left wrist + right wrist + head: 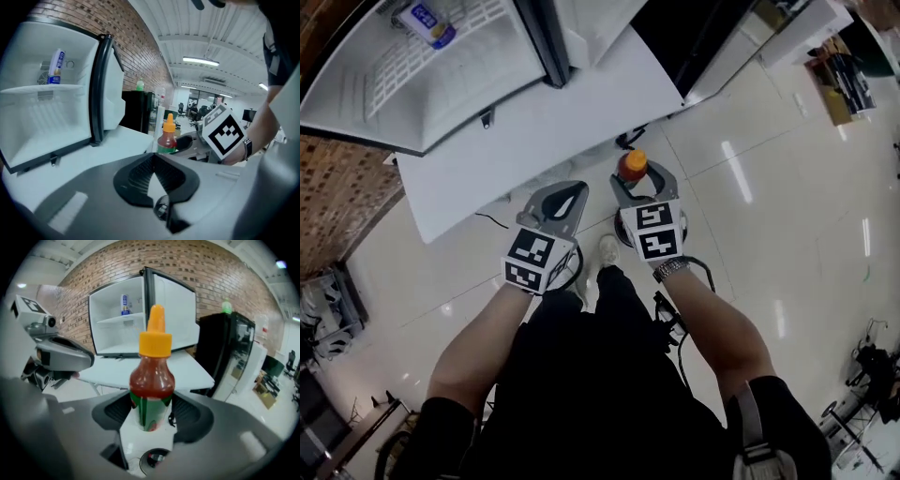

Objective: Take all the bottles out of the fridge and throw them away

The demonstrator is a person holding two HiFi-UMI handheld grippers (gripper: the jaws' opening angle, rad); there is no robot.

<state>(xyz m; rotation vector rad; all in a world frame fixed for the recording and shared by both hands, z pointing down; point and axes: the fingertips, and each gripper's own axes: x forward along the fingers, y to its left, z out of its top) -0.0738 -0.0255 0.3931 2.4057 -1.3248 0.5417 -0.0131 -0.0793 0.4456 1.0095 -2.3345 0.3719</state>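
Nearest the body, above a pale tiled floor (769, 206), holding the right tongs (150, 408) clamped on a sauce bottle (151, 380) by its green-labelled lower half, with red sauce showing above the label and the orange cap pointing up and away from the jaws. Just to the left of that, level with it, carrying the left tongs (152, 157) with jaws together at the tips and nothing between them. Held out in front at about the same reach, both pairs near each other but not touching. Farther off, facing a white bench (534, 131) with a small white fridge (117, 341) standing on it, door (173, 310) swung wide open. Inside, on the upper shelf, keeping one more bottle (124, 304), white and blue, upright, well apart from both tongs. Beside the bench, to the right, showing a black cabinet (225, 348), and behind it all a brick wall (187, 263).
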